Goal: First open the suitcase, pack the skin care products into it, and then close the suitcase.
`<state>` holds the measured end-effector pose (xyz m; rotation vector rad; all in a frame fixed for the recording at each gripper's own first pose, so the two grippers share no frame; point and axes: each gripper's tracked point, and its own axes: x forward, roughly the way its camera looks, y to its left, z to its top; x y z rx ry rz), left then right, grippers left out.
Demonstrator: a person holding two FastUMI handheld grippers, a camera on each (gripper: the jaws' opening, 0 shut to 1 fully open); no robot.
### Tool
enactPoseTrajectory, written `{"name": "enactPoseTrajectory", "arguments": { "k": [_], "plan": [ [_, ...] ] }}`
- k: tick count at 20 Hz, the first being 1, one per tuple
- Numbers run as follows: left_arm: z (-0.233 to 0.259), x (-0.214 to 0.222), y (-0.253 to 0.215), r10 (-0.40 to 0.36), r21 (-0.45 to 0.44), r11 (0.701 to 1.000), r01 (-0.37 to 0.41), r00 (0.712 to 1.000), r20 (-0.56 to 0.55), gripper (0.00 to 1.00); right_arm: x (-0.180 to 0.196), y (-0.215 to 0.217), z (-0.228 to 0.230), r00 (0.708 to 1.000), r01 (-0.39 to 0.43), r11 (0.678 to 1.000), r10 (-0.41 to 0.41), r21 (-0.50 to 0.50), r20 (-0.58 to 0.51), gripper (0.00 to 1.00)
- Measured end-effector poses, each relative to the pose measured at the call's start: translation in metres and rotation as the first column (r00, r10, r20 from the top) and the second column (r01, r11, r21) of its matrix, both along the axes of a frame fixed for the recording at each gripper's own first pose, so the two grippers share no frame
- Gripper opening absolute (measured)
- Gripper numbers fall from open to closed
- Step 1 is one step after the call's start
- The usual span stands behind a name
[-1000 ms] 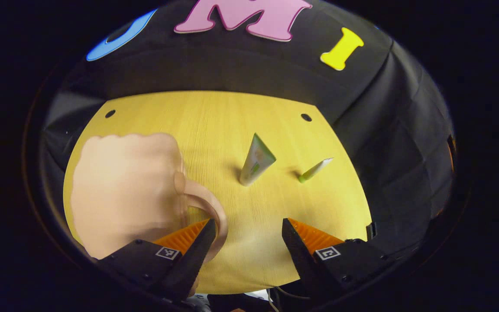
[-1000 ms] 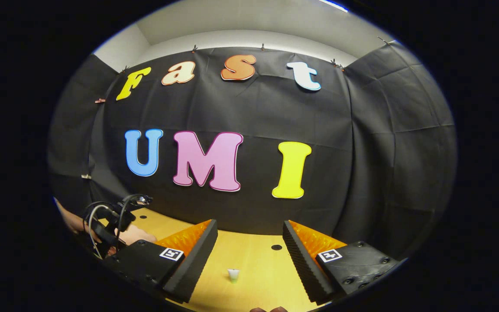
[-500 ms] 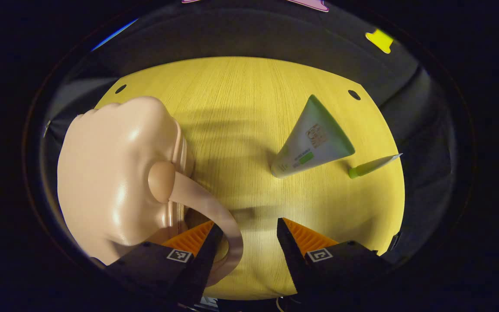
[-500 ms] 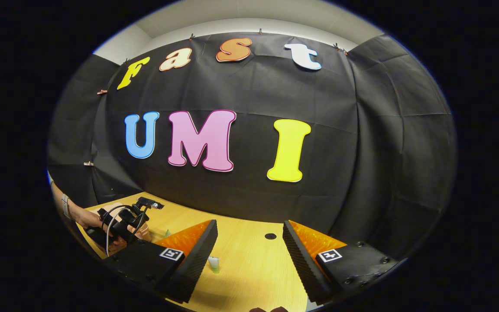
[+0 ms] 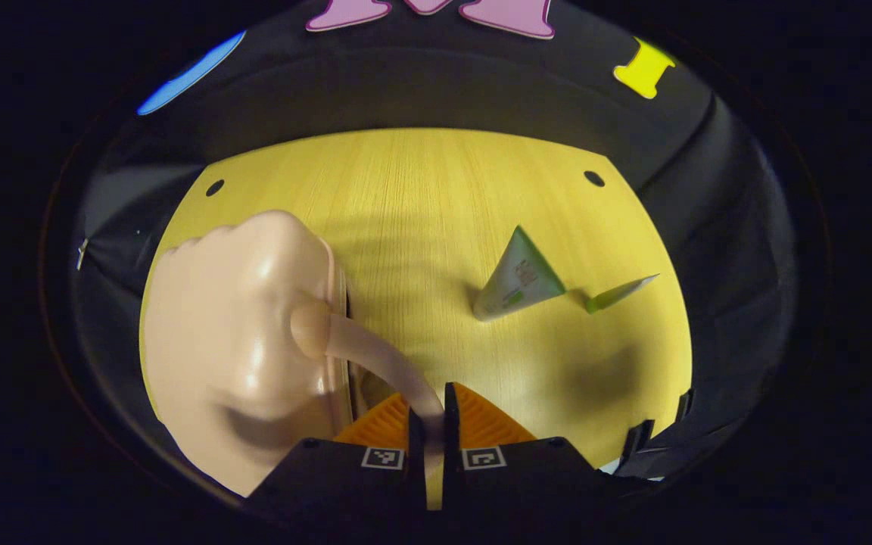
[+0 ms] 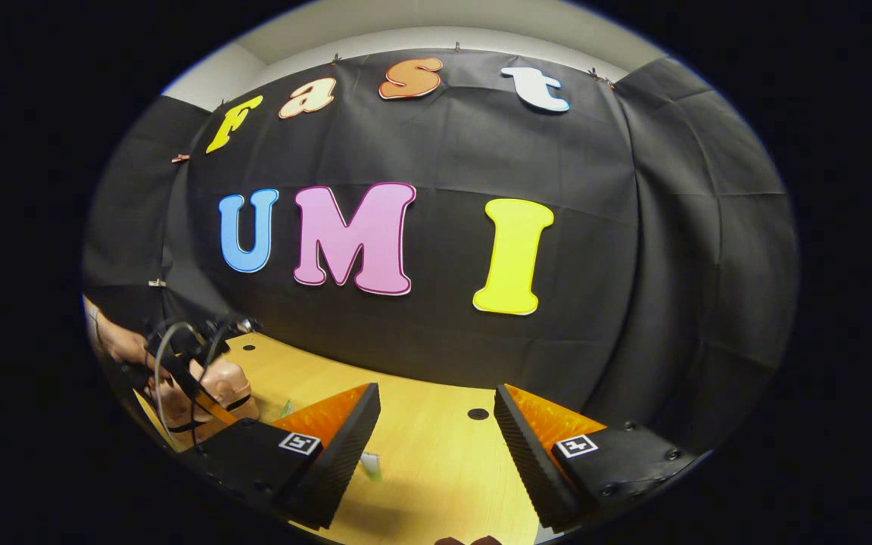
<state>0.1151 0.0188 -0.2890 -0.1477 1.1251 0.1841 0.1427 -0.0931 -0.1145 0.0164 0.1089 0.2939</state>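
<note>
On table, left tongs (image 5: 433, 431) pinch suitcase handle (image 5: 375, 359); right tongs (image 6: 436, 446) wide, empty.

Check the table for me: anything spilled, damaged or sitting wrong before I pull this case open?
Nothing stands out. The pink suitcase sits on the wooden table, the left gripper shut on its handle strap. The cream tube and the small green tube lie intact beside it. The right gripper hangs open.

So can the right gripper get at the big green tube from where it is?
Probably yes. The right gripper is open and holds nothing, and the table around the big green tube is bare. The left gripper is off to the side, shut on the suitcase handle.
</note>
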Motion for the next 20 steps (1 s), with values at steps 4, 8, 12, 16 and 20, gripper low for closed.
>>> {"name": "enactPoseTrajectory", "arguments": {
  "k": [4, 8, 12, 16, 20],
  "plan": [
    [0.096, -0.016, 0.071, -0.04, 0.115, 0.993, 0.023, 0.988, 0.15, 0.13, 0.004, 0.042, 0.015, 1.0, -0.013, 1.0, 0.012, 0.01, 0.024, 0.96],
    [0.163, -0.061, 0.185, 0.034, 0.229, 0.969, -0.094, 0.967, 0.253, 0.13, 0.006, 0.094, 0.034, 0.999, -0.017, 0.999, 0.014, 0.052, 0.044, 0.96],
    [0.196, -0.108, 0.323, 0.115, 0.396, 0.888, -0.233, 0.947, 0.299, 0.13, 0.003, 0.142, 0.047, 0.999, -0.024, 0.996, 0.02, 0.083, 0.045, 0.96],
    [0.166, -0.136, 0.435, 0.189, 0.439, 0.85, -0.292, 0.946, 0.262, 0.12, -0.004, 0.177, 0.052, 0.999, -0.009, 0.998, 0.006, 0.057, 0.05, 0.96],
    [0.091, -0.161, 0.502, 0.265, 0.415, 0.857, -0.305, 0.952, 0.152, 0.12, -0.015, 0.193, 0.052, 0.999, 0.032, 0.999, -0.032, 0.039, 0.02, 0.96]
  ]
}}
